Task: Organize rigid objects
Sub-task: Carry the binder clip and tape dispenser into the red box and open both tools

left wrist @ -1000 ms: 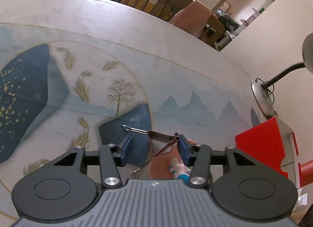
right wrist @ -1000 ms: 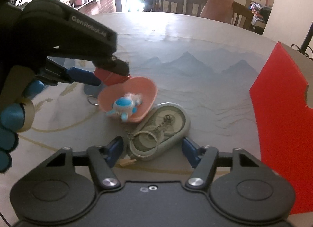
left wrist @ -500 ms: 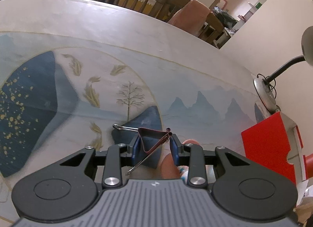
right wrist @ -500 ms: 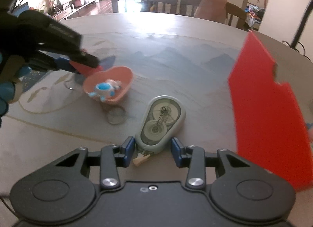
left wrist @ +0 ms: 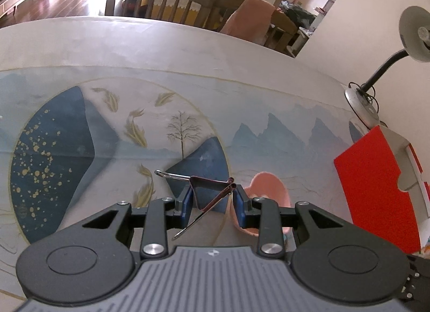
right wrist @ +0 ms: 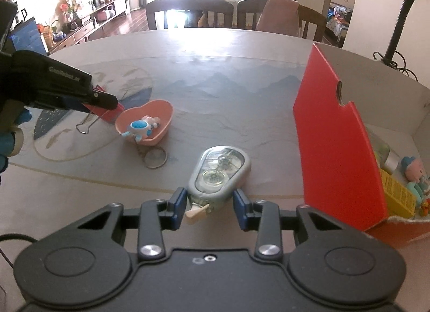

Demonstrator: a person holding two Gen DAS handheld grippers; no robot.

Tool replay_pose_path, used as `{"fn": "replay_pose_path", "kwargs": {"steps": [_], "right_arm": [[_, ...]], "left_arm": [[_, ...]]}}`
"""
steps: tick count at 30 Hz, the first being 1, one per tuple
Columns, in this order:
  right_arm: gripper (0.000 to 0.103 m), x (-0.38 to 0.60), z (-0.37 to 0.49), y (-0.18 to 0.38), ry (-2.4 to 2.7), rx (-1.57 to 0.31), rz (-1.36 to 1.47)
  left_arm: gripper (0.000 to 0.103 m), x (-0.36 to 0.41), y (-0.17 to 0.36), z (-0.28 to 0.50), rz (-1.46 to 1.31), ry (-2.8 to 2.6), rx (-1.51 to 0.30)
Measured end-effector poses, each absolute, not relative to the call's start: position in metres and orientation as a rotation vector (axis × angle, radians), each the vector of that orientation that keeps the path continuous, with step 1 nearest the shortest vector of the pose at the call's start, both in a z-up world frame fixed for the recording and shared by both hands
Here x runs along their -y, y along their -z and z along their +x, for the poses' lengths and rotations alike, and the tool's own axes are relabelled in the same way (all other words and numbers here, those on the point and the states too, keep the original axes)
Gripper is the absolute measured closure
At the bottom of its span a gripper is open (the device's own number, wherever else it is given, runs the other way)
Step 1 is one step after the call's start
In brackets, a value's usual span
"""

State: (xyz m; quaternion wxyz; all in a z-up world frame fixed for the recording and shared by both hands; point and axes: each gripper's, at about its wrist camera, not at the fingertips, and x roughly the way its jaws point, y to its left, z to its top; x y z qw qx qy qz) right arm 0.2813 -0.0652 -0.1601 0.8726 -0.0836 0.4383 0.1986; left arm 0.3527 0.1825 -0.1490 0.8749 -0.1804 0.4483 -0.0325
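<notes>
The left claw (left wrist: pixel 211 199) was clamped on a dark red metal binder clip (left wrist: pixel 208 193), held above the worktop (left wrist: pixel 188 51) just left of the pink heart-shaped dish (right wrist: pixel 146 123). The right claw (right wrist: pixel 210 205) had just been closing, its pads flanking the grey teardrop correction-tape dispenser (right wrist: pixel 219 174); whether they pressed it I could not tell. The open red cardboard box (right wrist: pixel 336 134) stood right. Bare worktop stretched beyond. The left claw's arm bore blurred lettering.

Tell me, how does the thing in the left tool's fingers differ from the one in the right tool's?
The left gripper holds a small dark-red binder clip with wire handles; the right gripper holds a larger grey correction-tape dispenser with a clear window. The clip is lifted off the table; whether the dispenser still touches it is unclear. Both are gripped.
</notes>
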Motion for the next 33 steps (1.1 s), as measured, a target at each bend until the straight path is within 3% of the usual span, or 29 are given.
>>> {"fn": "replay_pose_path", "kwargs": {"steps": [10, 16, 25, 33], "right_arm": [[0.064, 0.07, 0.275, 0.182, -0.363, -0.952, -0.175], [0.043, 0.065, 0.283, 0.184, -0.325, -0.932, -0.159], [0.045, 0.064, 0.295, 0.189, -0.285, -0.917, -0.144], [0.057, 0.064, 0.291, 0.187, -0.307, -0.903, -0.164]], "left_arm": [[0.072, -0.183, 0.135, 0.332, -0.372, 0.084, -0.931], [0.072, -0.181, 0.132, 0.326, -0.362, 0.084, -0.938], [0.072, -0.174, 0.127, 0.317, -0.342, 0.093, -0.94], [0.072, -0.163, 0.122, 0.309, -0.33, 0.1, -0.941]]}}
